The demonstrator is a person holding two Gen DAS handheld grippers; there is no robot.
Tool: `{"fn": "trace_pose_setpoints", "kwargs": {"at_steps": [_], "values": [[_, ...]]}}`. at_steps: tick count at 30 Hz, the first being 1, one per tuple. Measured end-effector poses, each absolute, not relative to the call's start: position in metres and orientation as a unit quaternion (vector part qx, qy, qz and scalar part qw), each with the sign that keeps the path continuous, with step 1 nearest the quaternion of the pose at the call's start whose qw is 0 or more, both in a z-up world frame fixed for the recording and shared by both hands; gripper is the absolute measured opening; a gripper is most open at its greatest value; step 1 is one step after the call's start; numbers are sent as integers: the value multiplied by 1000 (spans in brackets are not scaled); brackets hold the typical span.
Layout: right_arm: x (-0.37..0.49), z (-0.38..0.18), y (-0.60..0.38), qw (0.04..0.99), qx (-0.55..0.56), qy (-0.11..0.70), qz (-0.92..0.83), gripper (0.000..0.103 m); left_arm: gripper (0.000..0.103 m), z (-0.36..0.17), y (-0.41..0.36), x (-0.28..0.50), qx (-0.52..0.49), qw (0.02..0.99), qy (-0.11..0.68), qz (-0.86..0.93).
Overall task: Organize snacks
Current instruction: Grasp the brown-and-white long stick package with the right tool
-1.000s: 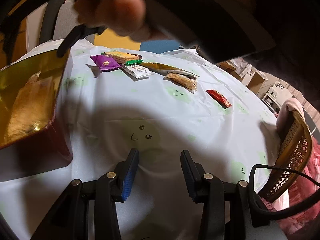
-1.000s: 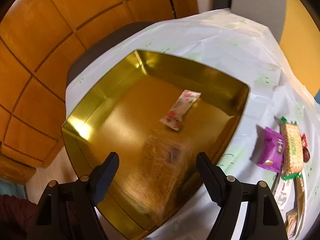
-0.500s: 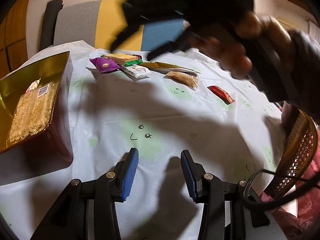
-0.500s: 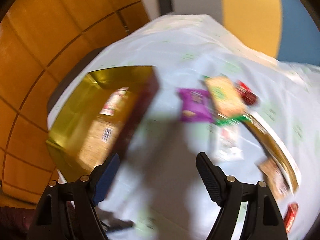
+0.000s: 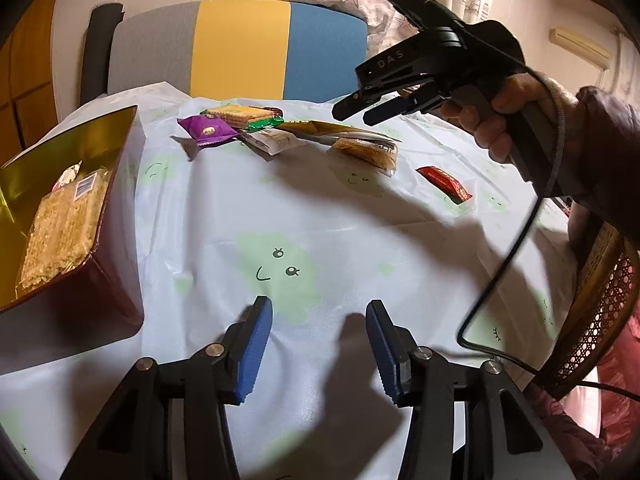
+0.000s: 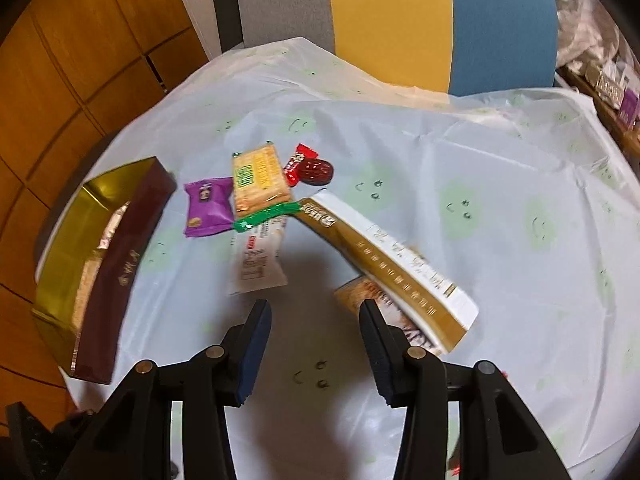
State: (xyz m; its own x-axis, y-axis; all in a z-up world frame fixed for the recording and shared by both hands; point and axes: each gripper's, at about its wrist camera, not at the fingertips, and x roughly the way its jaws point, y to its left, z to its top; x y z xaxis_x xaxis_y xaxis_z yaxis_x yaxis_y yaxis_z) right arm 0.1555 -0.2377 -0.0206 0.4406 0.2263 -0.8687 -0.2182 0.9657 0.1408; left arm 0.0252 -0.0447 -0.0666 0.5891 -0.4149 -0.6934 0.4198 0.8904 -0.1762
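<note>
The right claw (image 6: 314, 344) hangs over the tabletop (image 6: 500, 200) near the snacks, closing on nothing. The left claw (image 5: 318, 346) is opening, empty, beside the gold box (image 5: 64, 168).

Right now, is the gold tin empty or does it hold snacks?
Not empty. The gold tin holds a clear-wrapped crispy snack block and a small packet behind it; other snacks lie outside on the tablecloth.

Both wrist views look steeply down from close above, sharing the snack row (image 5: 280, 132) and table (image 6: 500, 184).
</note>
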Motion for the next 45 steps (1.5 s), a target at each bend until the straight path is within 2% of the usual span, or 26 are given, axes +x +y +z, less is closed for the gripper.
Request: {"fn": "trace_pose_setpoints", "kwargs": {"at_steps": [21,28,34,45], "values": [[214,-55,-228,833,-120,535,76,48,56,-68,-49,27,12,890,389,-239],[210,-53,-222,835,-152,524,75,22,58,-68,-51,26,19,890,389,-238],[199,-45,-223,828,-165,530,83,15,58,-68,-51,25,20,890,389,-237],[144,-43,-233,791,-113,580,160,15,58,-69,-53,25,27,891,389,-234]]}}
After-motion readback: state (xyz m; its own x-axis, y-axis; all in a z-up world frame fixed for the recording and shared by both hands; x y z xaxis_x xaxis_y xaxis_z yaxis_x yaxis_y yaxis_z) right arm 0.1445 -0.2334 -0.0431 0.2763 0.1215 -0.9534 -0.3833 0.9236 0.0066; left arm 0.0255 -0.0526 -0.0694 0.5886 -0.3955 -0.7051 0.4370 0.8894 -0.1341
